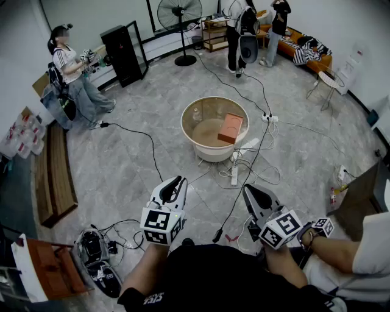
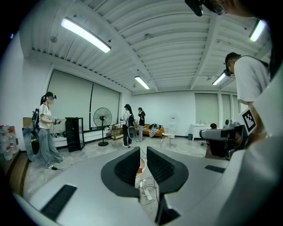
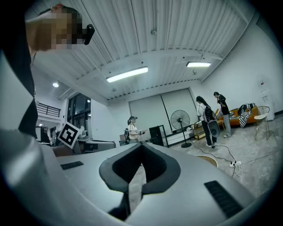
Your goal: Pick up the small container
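Observation:
A round white tub-like table with a tan top stands on the floor ahead in the head view. On it lie an orange-red box and, near the left rim, a small clear container. My left gripper and right gripper are held low, well short of the table, and point towards it. The left gripper shows only a thin slit between its jaws and holds nothing. The jaws of the right gripper meet at the tips, with nothing between them.
Cables and a power strip trail over the floor between me and the table. A wooden bench runs along the left, and a black cabinet and a fan stand at the back. One person stands at the left and others at the back.

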The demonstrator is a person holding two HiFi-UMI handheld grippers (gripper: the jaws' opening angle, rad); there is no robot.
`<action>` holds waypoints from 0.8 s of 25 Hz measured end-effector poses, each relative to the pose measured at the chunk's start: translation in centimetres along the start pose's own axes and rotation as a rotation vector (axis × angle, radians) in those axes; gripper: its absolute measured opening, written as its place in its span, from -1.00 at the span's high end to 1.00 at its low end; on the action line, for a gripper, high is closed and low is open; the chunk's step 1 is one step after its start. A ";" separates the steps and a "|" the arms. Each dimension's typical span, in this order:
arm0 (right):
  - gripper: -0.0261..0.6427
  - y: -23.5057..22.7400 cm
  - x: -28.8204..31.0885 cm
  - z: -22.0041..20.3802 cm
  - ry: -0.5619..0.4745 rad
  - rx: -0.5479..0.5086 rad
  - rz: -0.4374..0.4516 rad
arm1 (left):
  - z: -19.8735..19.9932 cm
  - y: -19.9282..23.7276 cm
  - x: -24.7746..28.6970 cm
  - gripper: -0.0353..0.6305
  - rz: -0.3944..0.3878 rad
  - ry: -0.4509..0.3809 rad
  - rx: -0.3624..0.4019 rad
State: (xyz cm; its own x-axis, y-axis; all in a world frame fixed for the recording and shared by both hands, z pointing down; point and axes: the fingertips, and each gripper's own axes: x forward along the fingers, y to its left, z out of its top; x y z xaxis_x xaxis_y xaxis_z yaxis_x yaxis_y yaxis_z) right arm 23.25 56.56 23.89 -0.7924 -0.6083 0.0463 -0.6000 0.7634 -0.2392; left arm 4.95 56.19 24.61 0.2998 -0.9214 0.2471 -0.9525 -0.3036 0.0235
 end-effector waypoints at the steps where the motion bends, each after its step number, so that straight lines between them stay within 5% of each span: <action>1: 0.89 0.0 0.3 -0.1 0.000 0.002 0.000 | -0.1 0.3 0.1 0.71 0.001 0.004 -0.001; 20: 0.89 -0.7 -3.5 -2.2 0.052 0.048 0.053 | -2.1 -2.6 1.3 0.72 0.017 0.015 -0.033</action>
State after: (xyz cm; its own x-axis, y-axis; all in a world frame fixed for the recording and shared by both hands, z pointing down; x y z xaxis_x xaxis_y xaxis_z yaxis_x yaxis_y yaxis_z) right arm 26.21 58.59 26.03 -0.8281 -0.5546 0.0820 -0.5524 0.7820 -0.2886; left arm 7.68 56.29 26.86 0.2834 -0.9226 0.2617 -0.9587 -0.2798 0.0515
